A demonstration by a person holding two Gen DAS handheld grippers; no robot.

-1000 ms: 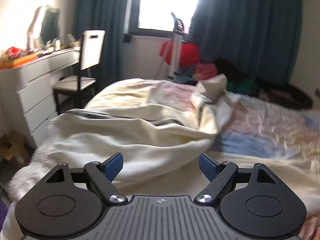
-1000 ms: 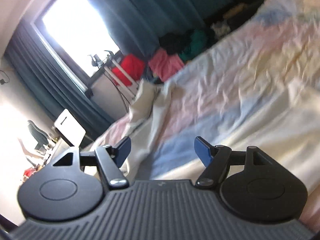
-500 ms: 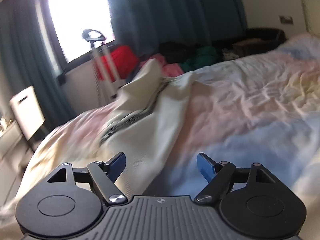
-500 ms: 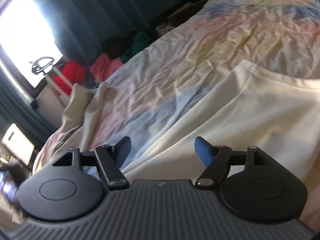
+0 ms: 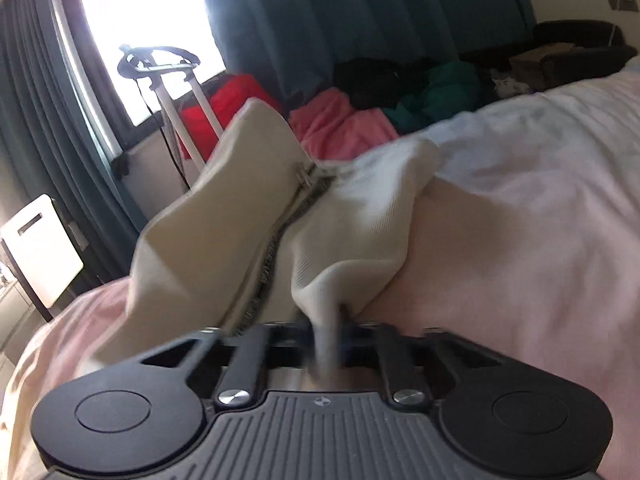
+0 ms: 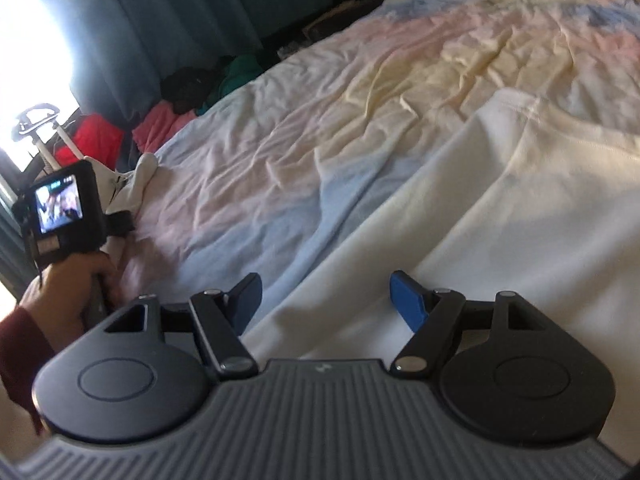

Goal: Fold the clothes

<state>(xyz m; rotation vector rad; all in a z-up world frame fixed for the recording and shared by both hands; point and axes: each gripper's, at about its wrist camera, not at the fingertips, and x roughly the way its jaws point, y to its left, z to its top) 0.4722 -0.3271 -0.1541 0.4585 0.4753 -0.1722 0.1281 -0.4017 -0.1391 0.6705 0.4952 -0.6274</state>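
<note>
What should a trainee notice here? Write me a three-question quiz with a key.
1. True or false: the left gripper is shut on the cream zip garment.
2. The right gripper is: A) open over pale cloth; B) shut on a sleeve; C) out of view.
3. What colour is the sleeve behind the hand that holds the left gripper?

Key: 1 true, its jaws have just been closing and now pinch a fold of the fabric. 2 A. 3 dark red.
</note>
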